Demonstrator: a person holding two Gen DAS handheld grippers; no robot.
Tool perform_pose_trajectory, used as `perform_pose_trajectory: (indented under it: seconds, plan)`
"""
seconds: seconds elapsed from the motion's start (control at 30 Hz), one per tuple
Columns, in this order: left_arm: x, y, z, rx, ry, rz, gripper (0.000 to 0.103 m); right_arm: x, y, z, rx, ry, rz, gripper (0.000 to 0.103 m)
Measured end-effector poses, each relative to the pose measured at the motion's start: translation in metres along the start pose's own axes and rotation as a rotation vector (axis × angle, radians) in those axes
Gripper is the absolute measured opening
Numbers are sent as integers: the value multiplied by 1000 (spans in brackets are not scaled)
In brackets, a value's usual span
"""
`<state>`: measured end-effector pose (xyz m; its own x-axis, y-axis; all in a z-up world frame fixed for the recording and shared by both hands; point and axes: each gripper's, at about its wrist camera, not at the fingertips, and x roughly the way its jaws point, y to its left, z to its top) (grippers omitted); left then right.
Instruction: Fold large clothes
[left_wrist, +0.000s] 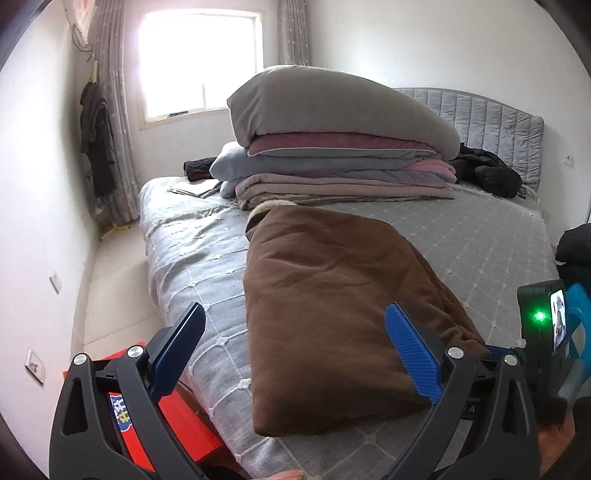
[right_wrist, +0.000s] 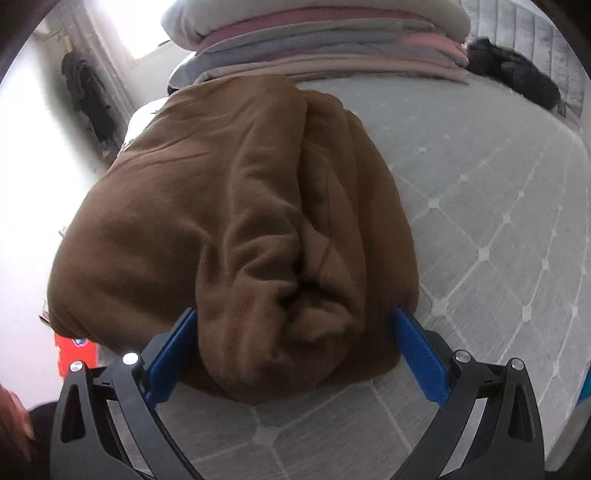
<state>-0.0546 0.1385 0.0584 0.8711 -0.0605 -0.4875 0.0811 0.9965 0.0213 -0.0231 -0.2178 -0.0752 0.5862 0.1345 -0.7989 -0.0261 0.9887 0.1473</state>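
Observation:
A large brown garment (left_wrist: 332, 295) lies folded into a long bundle on the grey quilted bed (left_wrist: 192, 258), with a pale fleece collar at its far end. My left gripper (left_wrist: 295, 332) is open above the garment's near left corner, touching nothing. My right gripper (right_wrist: 295, 347) is open, its blue fingers (right_wrist: 421, 358) either side of the garment's bunched near end (right_wrist: 258, 229), low on the bed (right_wrist: 498, 240). The right gripper's body also shows in the left wrist view (left_wrist: 546, 325) at the right edge.
A tall stack of folded quilts and a pillow (left_wrist: 340, 147) sits behind the garment. A black jacket (left_wrist: 487, 170) lies by the padded headboard. A red box (left_wrist: 177, 424) sits on the floor by the bed's left edge. Dark clothes (left_wrist: 96, 140) hang near the window curtain.

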Motion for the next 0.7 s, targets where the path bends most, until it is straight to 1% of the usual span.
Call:
perform_pose_trajectory:
  seconds: [0.1, 0.17, 0.23, 0.33, 0.37, 0.4, 0.47, 0.5, 0.53, 0.6, 0.67, 0.7]
  plan:
    - [-2, 1, 1, 1, -6, -6, 94, -4, 2, 2, -5, 0, -3, 97]
    - [-2, 2, 1, 4, -4, -9, 94, -17, 4, 2, -3, -46, -8, 97]
    - [1, 3, 1, -3, 10, -22, 94, -41, 8, -1, -7, -166, -18, 97]
    - [2, 3, 1, -9, 17, -32, 95, -71, 16, -1, -15, -302, -56, 97]
    - [3, 2, 1, -8, 28, -38, 96, -75, 17, 1, -19, -318, -61, 97]
    - [7, 1, 0, -5, 56, -48, 96, -76, 18, 3, -24, -310, -64, 97]
    - [17, 1, -2, -4, 112, -79, 96, -69, 18, 7, -22, -240, -53, 97]
    - [22, 2, -3, -15, 143, -95, 96, -70, 17, 7, -12, -231, -49, 97]
    - [24, 3, -4, -22, 154, -108, 96, -75, 17, 5, -12, -242, -62, 97]
    - [30, 7, -9, -61, 197, -143, 96, -85, 22, 2, -23, -262, -117, 97]
    - [32, 8, -15, -81, 221, -155, 96, -89, 26, -2, -33, -243, -131, 97]
    - [32, 7, -18, -82, 229, -149, 96, -89, 27, -3, -34, -223, -136, 97]
